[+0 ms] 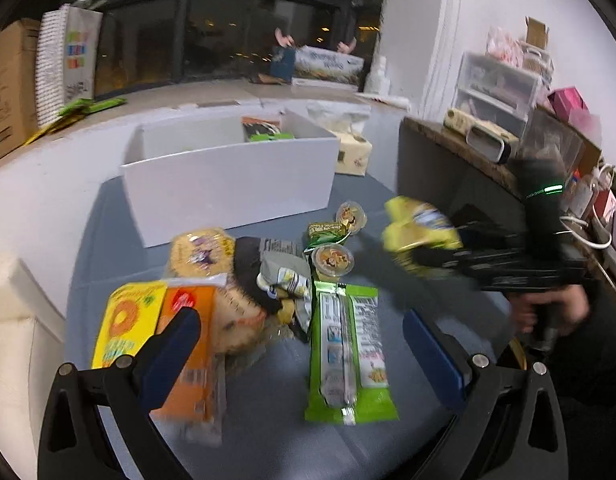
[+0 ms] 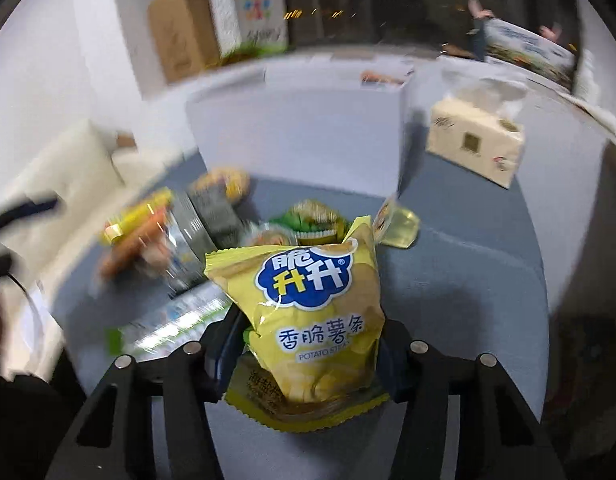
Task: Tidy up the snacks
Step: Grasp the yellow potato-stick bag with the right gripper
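My right gripper [image 2: 308,344] is shut on a yellow bag of potato sticks [image 2: 308,312], which is lifted above the blue-grey tabletop [image 2: 468,280]. The left wrist view shows that same bag [image 1: 420,228] at the right, off the table. My left gripper [image 1: 300,340] is open and hangs low over the snack pile, empty. Its left finger [image 1: 176,336] is above an orange box [image 1: 192,360] beside a yellow box [image 1: 124,328]. A green bar pack [image 1: 348,352] lies between the fingers. A white bin [image 1: 228,184] stands behind the pile with one snack pack [image 1: 264,130] inside.
Two jelly cups [image 1: 333,260] [image 1: 351,216], a cookie pack [image 1: 200,252] and a grey pouch [image 1: 284,276] lie in the pile. A tissue pack [image 1: 350,152] stands right of the bin. A dark cabinet with cluttered drawers [image 1: 496,92] borders the right side, and a cream cushion [image 1: 12,320] the left.
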A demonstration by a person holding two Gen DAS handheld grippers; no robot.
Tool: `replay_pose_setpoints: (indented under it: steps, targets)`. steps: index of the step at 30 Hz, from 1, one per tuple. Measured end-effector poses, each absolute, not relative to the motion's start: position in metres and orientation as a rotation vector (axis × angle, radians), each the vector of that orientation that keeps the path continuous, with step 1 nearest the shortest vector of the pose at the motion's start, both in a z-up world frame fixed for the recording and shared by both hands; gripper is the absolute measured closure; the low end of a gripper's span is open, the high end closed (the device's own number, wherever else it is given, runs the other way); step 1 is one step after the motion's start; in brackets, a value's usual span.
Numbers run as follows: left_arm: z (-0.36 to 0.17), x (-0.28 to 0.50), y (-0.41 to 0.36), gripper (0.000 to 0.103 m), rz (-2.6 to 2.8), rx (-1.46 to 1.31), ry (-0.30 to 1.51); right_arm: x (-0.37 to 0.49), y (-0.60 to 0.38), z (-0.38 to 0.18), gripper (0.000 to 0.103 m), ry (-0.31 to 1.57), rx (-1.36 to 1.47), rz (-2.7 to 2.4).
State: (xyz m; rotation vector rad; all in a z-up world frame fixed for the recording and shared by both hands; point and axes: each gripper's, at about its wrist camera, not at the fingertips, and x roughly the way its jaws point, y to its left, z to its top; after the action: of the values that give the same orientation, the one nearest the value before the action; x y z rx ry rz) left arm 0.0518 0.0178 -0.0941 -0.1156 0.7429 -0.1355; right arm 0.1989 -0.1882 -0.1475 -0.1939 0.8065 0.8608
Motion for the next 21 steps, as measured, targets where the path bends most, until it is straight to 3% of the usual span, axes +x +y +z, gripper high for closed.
replay_pose_setpoints:
  steps: [8, 19, 20, 21]
  targets:
    - [-0.126, 0.136, 0.03, 0.0, -0.153, -0.158, 0.891, 0.157, -0.243, -0.1, 0.044, 0.674, 0.019, 0.863]
    - [-0.154, 0.166, 0.031, 0.001, -0.114, -0.163, 0.993, 0.131, -0.271, -0.08, 0.044, 0.611, 0.068, 0.844]
    - [-0.155, 0.167, 0.03, 0.003, -0.115, -0.157, 0.991, 0.131, -0.27, -0.08, 0.044, 0.612, 0.07, 0.85]
    - [-0.155, 0.167, 0.03, 0.019, -0.12, -0.158, 0.985, 0.129, -0.27, -0.08, 0.044, 0.613, 0.07, 0.856]
